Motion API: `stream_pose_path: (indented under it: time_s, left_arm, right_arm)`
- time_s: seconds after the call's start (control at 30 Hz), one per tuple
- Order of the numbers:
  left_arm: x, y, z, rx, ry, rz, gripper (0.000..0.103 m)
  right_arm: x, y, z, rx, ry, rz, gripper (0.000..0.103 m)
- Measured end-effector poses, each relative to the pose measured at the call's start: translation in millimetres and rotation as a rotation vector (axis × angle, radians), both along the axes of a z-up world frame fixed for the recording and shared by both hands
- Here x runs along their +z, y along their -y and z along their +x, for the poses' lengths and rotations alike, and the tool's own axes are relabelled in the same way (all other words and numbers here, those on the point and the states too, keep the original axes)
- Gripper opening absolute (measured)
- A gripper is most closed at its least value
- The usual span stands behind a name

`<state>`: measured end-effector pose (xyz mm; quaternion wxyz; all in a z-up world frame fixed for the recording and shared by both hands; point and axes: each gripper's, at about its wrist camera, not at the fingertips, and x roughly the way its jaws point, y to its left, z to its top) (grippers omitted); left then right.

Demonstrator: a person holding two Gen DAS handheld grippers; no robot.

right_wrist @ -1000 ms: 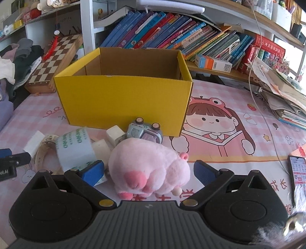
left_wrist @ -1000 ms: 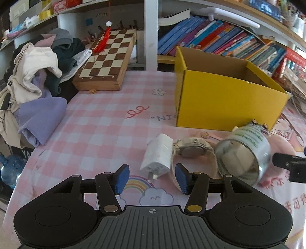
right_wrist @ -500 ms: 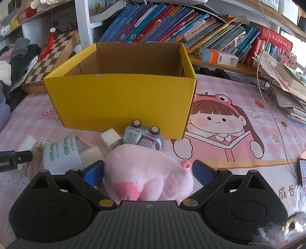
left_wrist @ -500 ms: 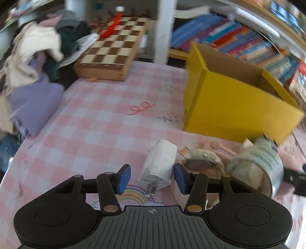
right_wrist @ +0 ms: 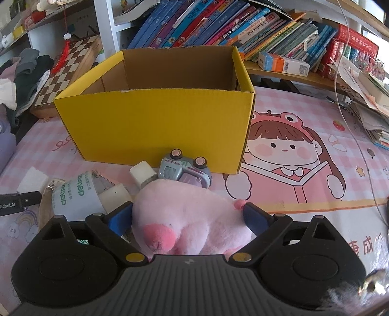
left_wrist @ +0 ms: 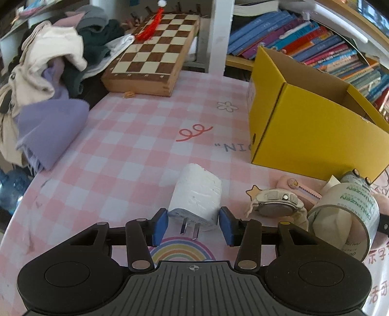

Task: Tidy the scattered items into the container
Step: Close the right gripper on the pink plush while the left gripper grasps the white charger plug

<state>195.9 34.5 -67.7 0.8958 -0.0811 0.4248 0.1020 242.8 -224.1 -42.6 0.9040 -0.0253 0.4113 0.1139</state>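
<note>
Two blue pads of the left tool (left_wrist: 193, 226) flank the plug end of a white charger (left_wrist: 197, 198) lying on the pink checked tabletop (left_wrist: 126, 155). The jaws are closing, with a thin gap visible on each side of the charger, so nothing is pinched yet. Its two prongs point back toward the camera at 6 o'clock. From the charger, a beige watch (left_wrist: 276, 203) lies at 3 o'clock, and a tape roll (left_wrist: 347, 214) lies on its side past the watch. The yellow box (left_wrist: 313, 136) stands open at 2 o'clock, well apart from the charger. A chessboard (left_wrist: 153, 56) leans at 11 o'clock, against the shelf, with a clothes pile (left_wrist: 43, 73) at 10 o'clock.

Seen from the right wrist, the right tool (right_wrist: 187, 218) straddles a pink plush (right_wrist: 189, 218), which fills the space between its pads. Its jaws are spread wide and closing; the left pad sits against the fur and the right one by the small pink nub, but whether they press I cannot tell. From the plush, a toy car (right_wrist: 184, 170) lies tipped at 12 o'clock, touching the box (right_wrist: 155, 126) wall. A white cube (right_wrist: 143, 173) sits at 11 o'clock, just beside the car. The tape roll (right_wrist: 77, 197) is at 9 o'clock, with the left tool's dark finger (right_wrist: 19, 200) beyond it. The box interior shows bare cardboard. Books (right_wrist: 218, 21) line the shelf at 12 o'clock.
</note>
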Motion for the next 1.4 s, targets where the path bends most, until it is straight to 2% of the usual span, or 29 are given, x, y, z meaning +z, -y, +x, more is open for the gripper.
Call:
stream_pose_path:
  time_s: [0.13, 0.33, 0.4, 0.43, 0.53, 0.6, 0.63, 0.7, 0.73, 0.77, 0.87, 1.17, 1.4]
  left_arm:
    - [0, 1, 0, -0.01, 0.006, 0.013, 0.044]
    - [7, -1, -5, -0.011, 0.031, -0.018, 0.043]
    - [12, 0, -7, -0.018, 0.049, -0.024, 0.043]
    - [14, 1, -8, -0.025, 0.057, -0.025, 0.043]
    - [18, 5, -10, -0.046, 0.069, -0.027, 0.043]
    - [17, 7, -11, -0.056, 0.067, -0.026, 0.043]
    - [16, 7, -12, -0.058, 0.067, -0.025, 0.043]
    - [16, 8, -13, -0.063, 0.067, -0.021, 0.043]
    - [15, 8, -13, -0.064, 0.067, -0.021, 0.043]
    - [15, 7, -14, -0.065, 0.067, -0.022, 0.043]
    - [14, 6, -15, -0.067, 0.065, -0.026, 0.044]
    - [5, -1, -14, -0.049, 0.015, -0.049, 0.047]
    - [-2, 0, -5, -0.048, -0.007, -0.025, 0.048]
  right_arm:
    - [0, -2, -1, 0.012, 0.006, -0.009, 0.09]
    - [6, 4, -6, 0.001, 0.017, 0.01, 0.08]
    - [9, 7, -9, -0.009, 0.031, 0.019, 0.075]
    - [12, 9, -10, -0.012, 0.039, 0.023, 0.058]
    - [17, 8, -13, 0.001, 0.062, 0.016, 0.052]
    - [16, 5, -15, 0.022, 0.05, 0.006, 0.052]
    - [16, 3, -17, 0.025, 0.056, -0.004, 0.056]
    - [14, 0, -20, 0.022, 0.06, -0.025, 0.066]
    - [13, -1, -20, 0.018, 0.059, -0.035, 0.075]
    - [12, -1, -20, 0.008, 0.053, -0.039, 0.079]
    - [6, 1, -16, -0.022, 0.032, -0.049, 0.088]
    - [-1, 2, -8, -0.03, -0.001, -0.031, 0.092]
    - [-3, 1, -7, -0.01, 0.001, -0.044, 0.092]
